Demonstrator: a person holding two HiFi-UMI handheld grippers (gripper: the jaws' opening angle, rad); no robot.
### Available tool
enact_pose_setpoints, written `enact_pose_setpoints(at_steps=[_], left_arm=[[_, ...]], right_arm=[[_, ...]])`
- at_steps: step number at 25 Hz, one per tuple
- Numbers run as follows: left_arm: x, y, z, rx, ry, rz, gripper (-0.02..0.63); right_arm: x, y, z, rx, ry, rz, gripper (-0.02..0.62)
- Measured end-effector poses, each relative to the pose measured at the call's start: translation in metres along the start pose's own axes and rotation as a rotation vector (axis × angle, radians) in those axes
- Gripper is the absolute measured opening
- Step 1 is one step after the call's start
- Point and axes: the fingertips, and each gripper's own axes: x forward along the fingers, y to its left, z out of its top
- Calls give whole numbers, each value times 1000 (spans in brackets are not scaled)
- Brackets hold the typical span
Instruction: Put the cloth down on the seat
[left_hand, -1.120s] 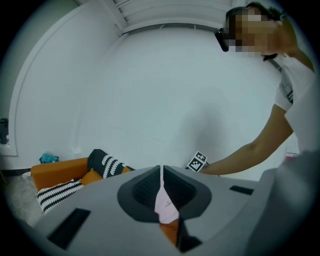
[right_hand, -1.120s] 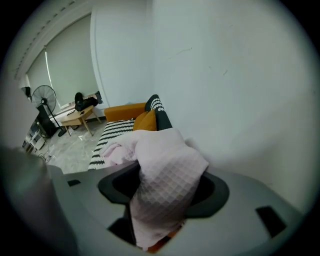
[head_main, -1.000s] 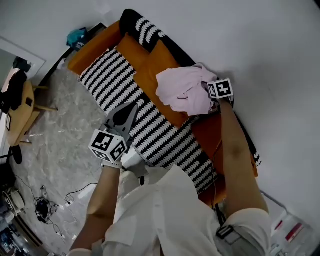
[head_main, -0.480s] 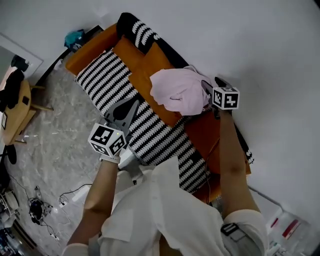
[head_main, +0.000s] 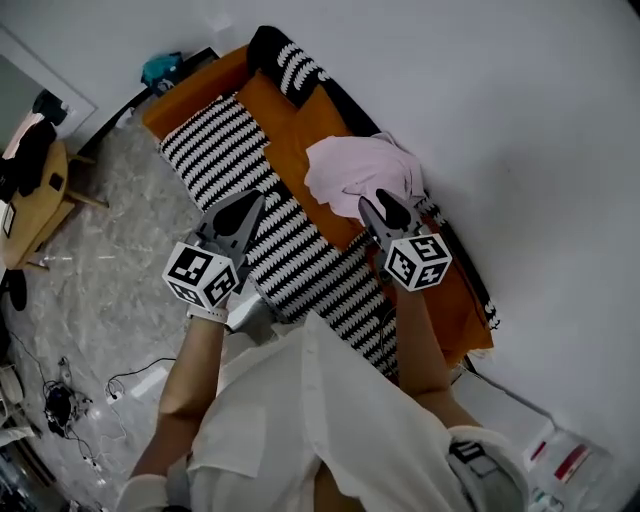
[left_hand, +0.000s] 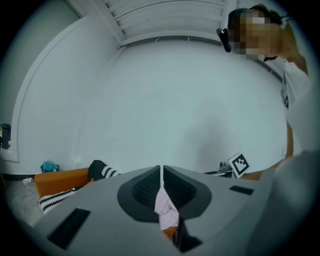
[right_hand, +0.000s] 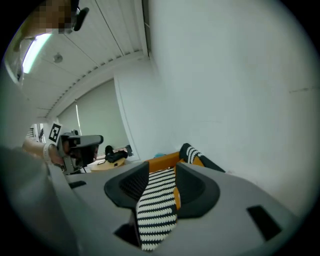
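The pink cloth lies crumpled on the orange sofa, against the back cushion and beside the black-and-white striped cover. My right gripper hovers just in front of the cloth, clear of it. Its jaws are closing with nothing between them; in the right gripper view only the striped cover shows through the gap. My left gripper hangs over the striped seat, shut and empty. Past its closed tips a strip of the cloth is visible.
A striped pillow sits at the sofa's far end, with a teal item behind it. A wooden table stands at the left, cables lie on the marble floor, and a white wall runs behind the sofa.
My right gripper has come away from the pink cloth and drawn back toward me; the cloth stays on the sofa. The left gripper has barely moved.
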Motion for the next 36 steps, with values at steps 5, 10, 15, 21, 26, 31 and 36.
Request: enact_pose_setpoints(at_steps=[5, 10, 15, 21, 26, 31, 36], left_arm=[[-34, -7, 6, 22, -2, 10, 32], [-73, -6, 9, 20, -15, 55, 32], [-103, -2, 13, -2, -50, 110, 32], [-126, 8, 19, -13, -70, 144, 32], [-134, 20, 20, -39, -87, 173, 32], [-130, 27, 18, -47, -82, 172, 32], [-122, 31, 19, -47, -81, 163, 32]], right_arm=[[-16, 57, -2, -57, -32, 70, 46], [-26, 92, -2, -92, -40, 120, 11], [-24, 119, 3, -147, -41, 182, 9], [-11, 144, 11, -159, -46, 232, 9], [-6, 151, 5, -162, -23, 247, 9], [-3, 144, -7, -151, 14, 234, 9], [5, 138, -4, -158, 14, 227, 9]])
